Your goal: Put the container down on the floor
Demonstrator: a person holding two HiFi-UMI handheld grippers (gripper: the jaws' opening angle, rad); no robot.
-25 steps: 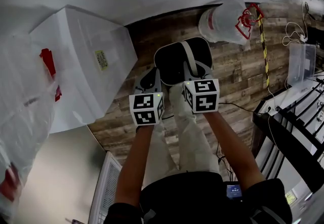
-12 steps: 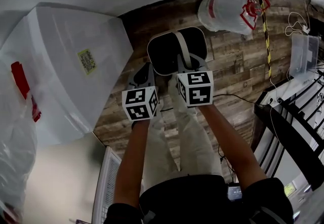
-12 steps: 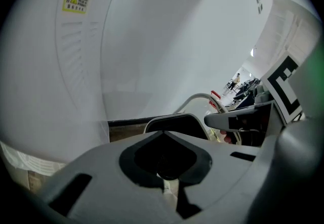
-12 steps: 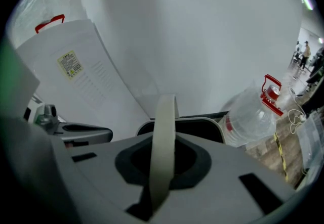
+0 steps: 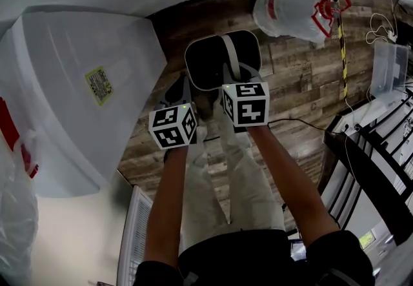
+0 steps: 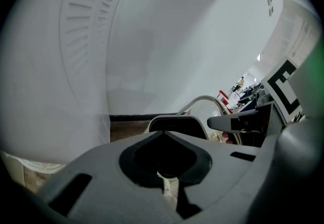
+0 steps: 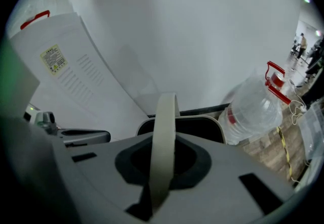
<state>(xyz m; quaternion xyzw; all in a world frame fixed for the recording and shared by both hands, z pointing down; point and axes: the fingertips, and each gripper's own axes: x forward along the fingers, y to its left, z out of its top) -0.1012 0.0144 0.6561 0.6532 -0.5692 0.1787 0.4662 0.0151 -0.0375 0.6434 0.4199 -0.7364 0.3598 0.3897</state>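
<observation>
A container (image 5: 213, 65) with a dark inside, a cream rim and a cream strap handle (image 5: 230, 57) hangs above the wooden floor (image 5: 297, 94), close to the wall. My right gripper (image 5: 236, 79) is shut on that handle; in the right gripper view the handle (image 7: 164, 127) runs up between the closed jaws, with the container's rim (image 7: 205, 119) just beyond. My left gripper (image 5: 181, 94) sits beside the container's left rim, shut, with nothing seen in it. In the left gripper view the container (image 6: 174, 124) and its arched handle (image 6: 200, 100) lie ahead of the gripper (image 6: 164, 170).
A large white plastic box (image 5: 77, 84) stands to the left against the wall. A clear water bottle with a red handle (image 5: 290, 10) lies at the back right. Right of it are a yellow-black strip (image 5: 340, 52), a clear tub (image 5: 387, 71) and a black rack (image 5: 374, 149).
Both grippers and the hanging container have drifted a little left and towards the wall. The right gripper's hold on the handle is unchanged.
</observation>
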